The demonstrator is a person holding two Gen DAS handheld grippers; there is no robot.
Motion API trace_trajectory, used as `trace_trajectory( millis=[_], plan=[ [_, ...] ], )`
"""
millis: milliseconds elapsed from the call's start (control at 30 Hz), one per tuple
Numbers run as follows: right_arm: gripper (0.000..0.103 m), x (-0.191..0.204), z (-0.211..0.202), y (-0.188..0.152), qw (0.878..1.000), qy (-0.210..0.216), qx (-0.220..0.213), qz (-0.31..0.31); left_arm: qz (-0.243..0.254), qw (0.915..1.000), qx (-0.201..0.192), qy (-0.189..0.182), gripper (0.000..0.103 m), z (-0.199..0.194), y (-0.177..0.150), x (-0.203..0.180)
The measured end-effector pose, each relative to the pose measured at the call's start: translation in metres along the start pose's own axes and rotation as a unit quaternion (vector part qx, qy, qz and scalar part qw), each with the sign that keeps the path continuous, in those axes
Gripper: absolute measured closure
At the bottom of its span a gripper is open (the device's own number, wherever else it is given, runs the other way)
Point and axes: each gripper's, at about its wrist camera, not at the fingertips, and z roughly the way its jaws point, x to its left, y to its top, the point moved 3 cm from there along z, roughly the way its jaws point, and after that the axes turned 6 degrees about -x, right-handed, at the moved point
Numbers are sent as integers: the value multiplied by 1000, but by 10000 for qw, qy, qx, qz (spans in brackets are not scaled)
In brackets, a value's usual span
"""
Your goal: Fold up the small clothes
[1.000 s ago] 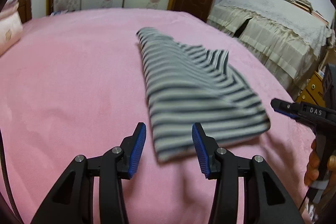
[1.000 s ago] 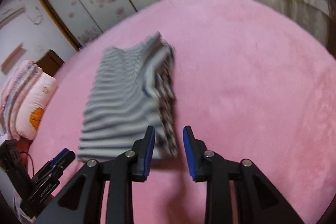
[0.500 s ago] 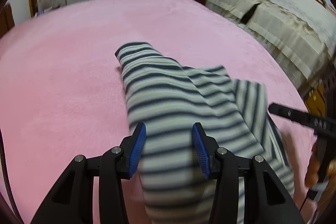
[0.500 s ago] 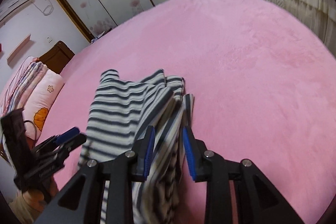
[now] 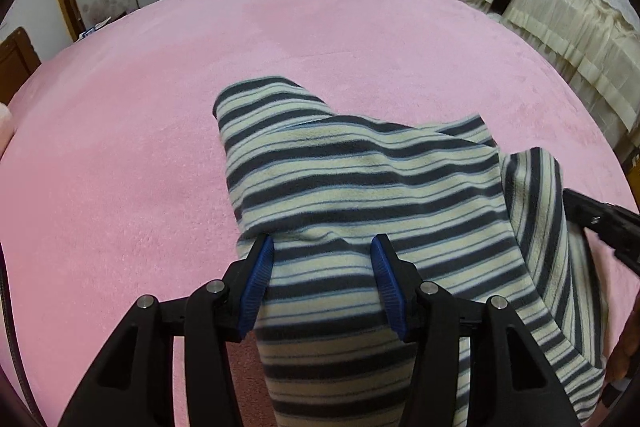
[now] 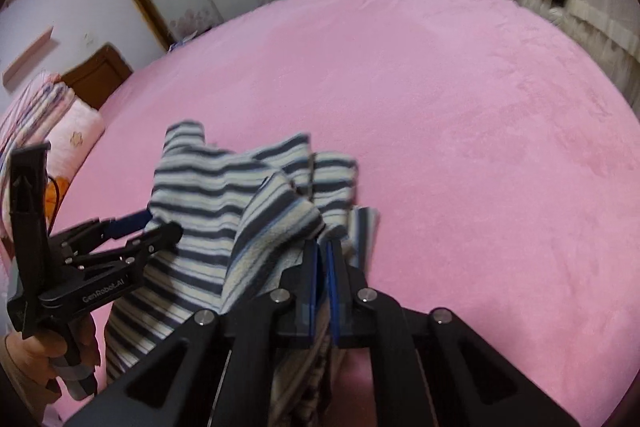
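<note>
Between the blue pads of the right gripper [image 6: 322, 267], at about 6 o'clock in the right wrist view, a thin edge of the striped garment [image 6: 224, 211] is pinched; the fingers are pressed nearly together on the cloth, and the fabric bunches up and over them toward 10 o'clock. Over on the left wrist view, the left gripper [image 5: 322, 277] has its fingers spread with the garment [image 5: 360, 195] lying between and under them; the jaws are opening, and the pads do not appear to press the cloth.

Judging from this, the step in hand is taking hold of the near edge at two corners. To do it well, the left fingers should close on the same folded edge as the right, catching all layers, and both grips should sit level so the edge lifts straight without skewing the stripes. A grip on only the top layer would likely let the fold come apart.

Outward from the fingers, the garment lies on the pink bedspread [image 5: 120, 147]. Its long axis in the left view runs from 6 o'clock up toward 11 o'clock, the far rounded end pointing to 11; a loose flap stands at 3 o'clock beside the right gripper's black finger [image 5: 600, 219]. A person's hand [image 6: 36, 351] holds the left tool's handle at 8 o'clock in the right view.
</note>
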Motion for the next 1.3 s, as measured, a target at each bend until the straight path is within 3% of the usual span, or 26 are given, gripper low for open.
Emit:
trace_trajectory(
  millis=[100, 300, 500, 767, 867, 967, 1133, 1300],
  plan=[
    [99, -17, -13, -6, 9989, -53, -267, 378, -196, 9997, -97, -67, 54, -3, -4, 5],
    [97, -32, -3, -22, 9977, -42, -67, 672, -393, 9988, -169, -225, 54, 0, -10, 12],
    [94, -41, -16, -12, 9956, -55, -173, 915, -544, 9972, -247, -460, 54, -9, -10, 25],
    [94, 14, -49, 9, 9988, 274, -386, 152, -706, 9914, -480, -989, 47, -50, -2, 39],
    [85, 46, -35, 12, 9985, 449, -216, -226, -536, 9920, -467, -1040, 47, -52, 5, 30],
    [84, 60, -8, 13, 9980, 523, 52, -338, -477, 9932, -326, -1011, 47, -39, 10, 22],
    [84, 43, 37, 12, 9989, 110, 430, -129, -434, 9959, 30, -796, 47, -1, 12, 13],
    [87, -1, 37, 14, 9985, -411, 366, 82, -401, 9973, 123, -609, 47, 15, 18, 22]
  ],
)
